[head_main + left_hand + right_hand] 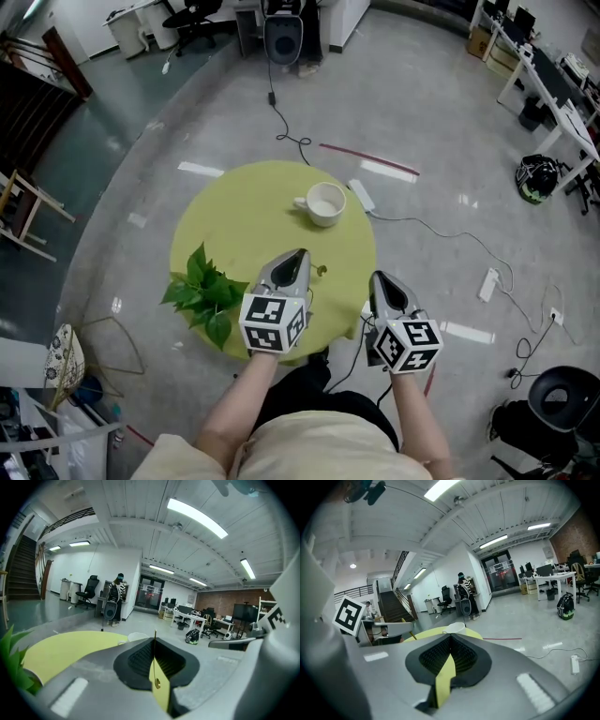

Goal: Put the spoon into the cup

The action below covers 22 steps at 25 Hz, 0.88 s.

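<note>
A white cup (325,202) stands on the far side of the round yellow-green table (234,216). My left gripper (302,253) hovers over the table's near half and points toward the cup. It is shut on a thin gold spoon (157,683), which stands upright between the jaws with its small bowl low. The cup (137,637) shows just past the jaw tips. My right gripper (375,277) is at the table's near right edge, shut with nothing in it. In the right gripper view the cup (454,628) sits right above the closed tips (450,637).
A leafy green plant (206,291) sits on the table's near left edge, beside my left gripper. A white power strip (361,195) and cables lie on the floor past the table's right side. Desks and office chairs stand farther off.
</note>
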### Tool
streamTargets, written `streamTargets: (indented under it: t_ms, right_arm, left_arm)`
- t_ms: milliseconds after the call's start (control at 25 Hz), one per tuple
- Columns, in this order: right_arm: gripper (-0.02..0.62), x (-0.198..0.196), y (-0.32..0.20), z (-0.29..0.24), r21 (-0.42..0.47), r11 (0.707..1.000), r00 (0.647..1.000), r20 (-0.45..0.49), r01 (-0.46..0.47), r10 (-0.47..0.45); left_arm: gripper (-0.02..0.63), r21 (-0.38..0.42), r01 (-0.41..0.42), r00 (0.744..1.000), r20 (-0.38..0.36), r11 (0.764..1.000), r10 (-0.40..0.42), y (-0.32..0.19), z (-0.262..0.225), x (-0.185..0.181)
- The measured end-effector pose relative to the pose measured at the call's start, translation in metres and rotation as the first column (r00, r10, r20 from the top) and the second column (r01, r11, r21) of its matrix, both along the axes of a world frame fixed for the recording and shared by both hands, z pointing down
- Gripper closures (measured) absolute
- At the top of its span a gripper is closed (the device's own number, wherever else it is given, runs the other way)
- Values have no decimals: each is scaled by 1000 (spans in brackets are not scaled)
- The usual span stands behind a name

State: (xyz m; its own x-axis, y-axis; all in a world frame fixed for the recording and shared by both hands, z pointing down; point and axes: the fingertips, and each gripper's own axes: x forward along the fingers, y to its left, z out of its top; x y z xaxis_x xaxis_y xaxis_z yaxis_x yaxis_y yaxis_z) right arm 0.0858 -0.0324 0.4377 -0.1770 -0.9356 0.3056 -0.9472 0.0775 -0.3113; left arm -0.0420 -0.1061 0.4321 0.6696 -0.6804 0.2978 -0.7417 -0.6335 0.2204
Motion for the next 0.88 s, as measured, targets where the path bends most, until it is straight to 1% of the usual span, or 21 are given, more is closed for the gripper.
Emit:
streamTargets:
  t_ms: [240, 520, 760, 880]
  right_arm:
    - [595, 3, -11, -3, -6, 1000, 1000, 5, -11, 11]
    - [595, 6, -21, 0, -15, 1000, 1000, 21, -12, 12]
    - [595, 10, -33, 3, -21, 1000, 1000, 29, -7, 8]
    - [595, 12, -43, 3, -18, 1000, 1000, 28, 5, -5]
  left_arm:
    - [601, -3, 8, 1000, -16, 1000, -8, -16, -5, 4]
    - [601, 19, -1, 1000, -31, 1000, 1, -33, -20, 13]
    - [601, 14, 33, 999, -42, 999, -33, -54, -30, 13]
    - [601, 23, 46, 998, -48, 999, -44, -66, -36, 15]
